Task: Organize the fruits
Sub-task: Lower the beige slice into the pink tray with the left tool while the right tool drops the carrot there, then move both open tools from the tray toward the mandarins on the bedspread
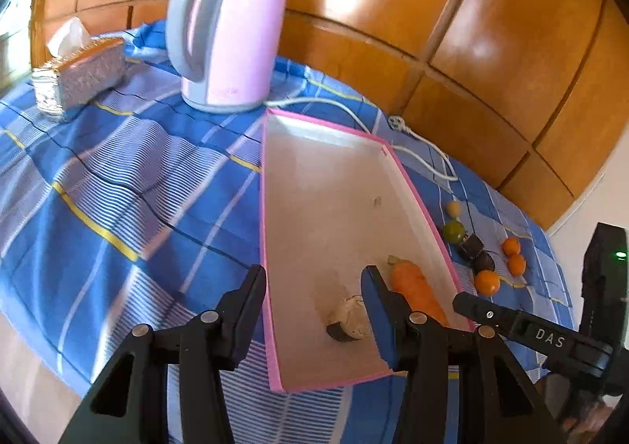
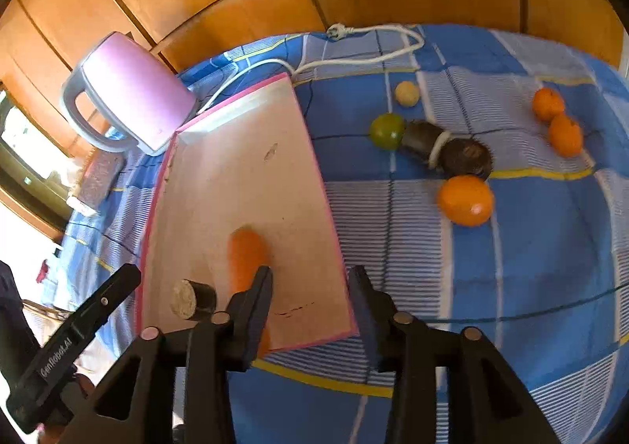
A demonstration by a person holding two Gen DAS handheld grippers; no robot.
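Note:
A pink-rimmed white tray [image 1: 314, 176] [image 2: 220, 184] lies on the blue checked cloth. In it lie an orange carrot [image 1: 416, 286] [image 2: 245, 251] and a short dark-skinned cut piece with a pale face [image 1: 350, 320] [image 2: 192, 300]. My left gripper [image 1: 314, 286] is open and empty over the tray's near left rim. My right gripper [image 2: 310, 286] is open and empty above the tray's near right edge, right of the carrot. On the cloth right of the tray lie three oranges [image 2: 466, 200], a green fruit [image 2: 387, 131], a pale round fruit [image 2: 407, 94] and a dark banded piece [image 2: 448, 153].
A pink and grey electric kettle [image 1: 228, 31] [image 2: 129, 94] stands behind the tray, its white cord and plug [image 2: 354, 46] trailing along the cloth. A tissue box [image 1: 82, 70] sits at the far left. Wooden wall panels [image 1: 452, 31] lie behind the table.

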